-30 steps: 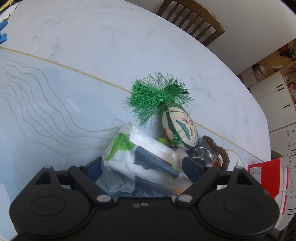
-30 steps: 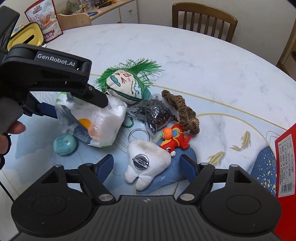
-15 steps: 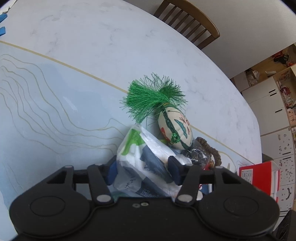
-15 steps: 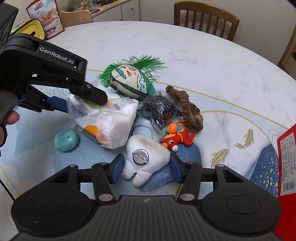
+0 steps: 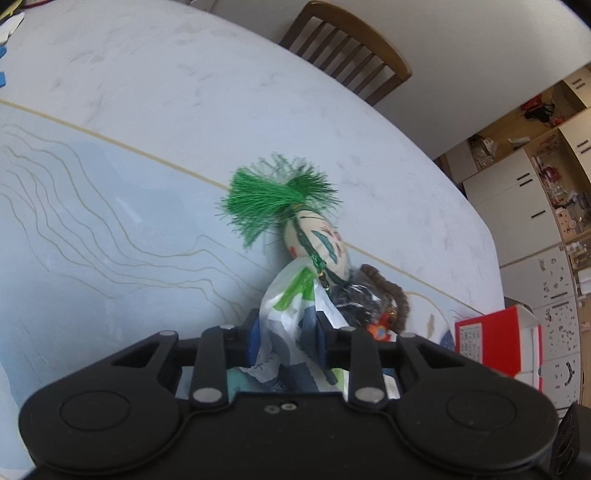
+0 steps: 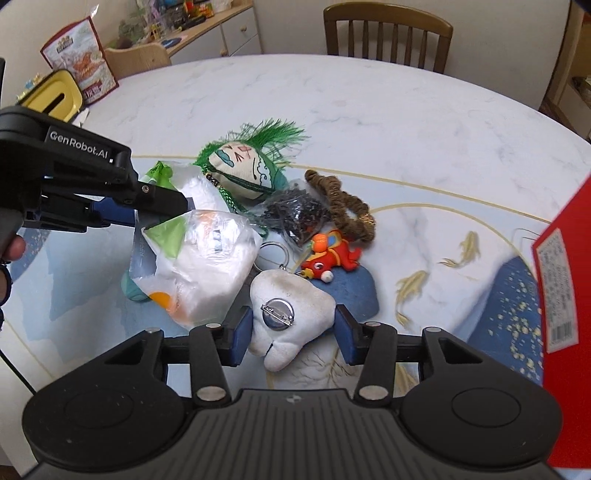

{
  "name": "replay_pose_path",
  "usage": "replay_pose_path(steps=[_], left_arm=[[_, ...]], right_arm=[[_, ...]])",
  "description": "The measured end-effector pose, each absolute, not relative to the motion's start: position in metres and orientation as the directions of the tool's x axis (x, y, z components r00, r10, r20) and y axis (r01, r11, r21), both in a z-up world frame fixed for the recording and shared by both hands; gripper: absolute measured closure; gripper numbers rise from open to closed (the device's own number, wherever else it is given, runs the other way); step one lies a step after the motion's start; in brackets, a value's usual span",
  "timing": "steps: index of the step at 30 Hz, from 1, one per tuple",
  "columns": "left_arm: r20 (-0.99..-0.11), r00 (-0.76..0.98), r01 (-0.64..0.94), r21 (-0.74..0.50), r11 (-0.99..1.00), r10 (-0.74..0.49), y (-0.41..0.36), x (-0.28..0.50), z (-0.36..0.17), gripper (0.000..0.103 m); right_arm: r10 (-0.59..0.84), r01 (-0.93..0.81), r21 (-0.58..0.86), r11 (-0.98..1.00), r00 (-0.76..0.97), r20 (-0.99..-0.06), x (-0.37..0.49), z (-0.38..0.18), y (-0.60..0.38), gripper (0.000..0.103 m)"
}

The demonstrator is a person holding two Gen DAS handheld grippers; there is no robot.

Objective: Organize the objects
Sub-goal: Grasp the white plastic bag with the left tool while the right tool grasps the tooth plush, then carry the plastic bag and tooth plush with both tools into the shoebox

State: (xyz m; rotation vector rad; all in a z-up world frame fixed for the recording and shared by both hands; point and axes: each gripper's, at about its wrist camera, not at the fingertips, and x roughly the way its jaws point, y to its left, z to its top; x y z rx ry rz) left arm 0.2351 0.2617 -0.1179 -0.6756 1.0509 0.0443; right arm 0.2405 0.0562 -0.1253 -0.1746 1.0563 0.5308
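Left gripper: your left gripper (image 5: 286, 338) is clenched on the plastic bag (image 6: 201, 266), its blue pads pinching the crumpled top; in the right wrist view it reaches in from 9 o'clock.
Plastic bag: it hangs from those pads, its bottom just above or on the table (image 6: 369, 110); you cannot tell which. It covers most of a teal round thing (image 6: 133, 290) at its 7 o'clock.
Right gripper: your right gripper (image 6: 291, 334) is spread, one blue pad on each side of the white tooth plush (image 6: 290, 310), with slim gaps showing, so it grips nothing.
Tooth plush: it lies flat with a round metal pin on it and a key ring (image 6: 271, 251) at its 12 o'clock.
Cluster: the green-tasselled doll (image 6: 243, 173) lies at the bag's 1 o'clock, touching it; the bag of dark bits (image 6: 295, 214), brown hair tie (image 6: 343, 201) and red fish toy (image 6: 330, 254) crowd just beside each other at 2 to 3 o'clock.
Right edge: the red box (image 6: 561, 273) stands at 3 o'clock, well apart from the plush.
Open room: bare marble runs from the doll to the table's far edge at 12 o'clock, where a wooden chair (image 6: 388, 35) stands; the blue patterned area at 9 o'clock in the left wrist view is bare.
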Motion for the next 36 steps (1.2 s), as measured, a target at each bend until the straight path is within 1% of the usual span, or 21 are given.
replay_pose_path(steps=[9, 19, 27, 36], left_arm=[[-0.785, 0.535, -0.255, -0.503, 0.826, -0.314, 0.238, 0.219, -0.091, 0.076], [-0.759, 0.539, -0.102, -0.488, 0.867, -0.365, 0.194, 0.211, -0.060, 0.076], [-0.753, 0.512, 0.073, -0.442, 0.894, -0.414, 0.140, 0.215, -0.031, 0.076], [-0.739, 0.494, 0.230, -0.396, 0.889, -0.458, 0.064, 0.236, 0.004, 0.075]], right_arm=[[0.357, -0.463, 0.149, 0.874, 0.403, -0.843, 0.216, -0.091, 0.023, 0.057], [0.373, -0.382, 0.198, 0.903, 0.464, -0.804, 0.195, -0.051, -0.030, 0.057], [0.334, -0.285, 0.204, 0.937, 0.552, -0.764, 0.179, -0.024, -0.088, 0.057], [0.251, -0.171, 0.184, 0.968, 0.638, -0.728, 0.176, -0.010, -0.162, 0.057]])
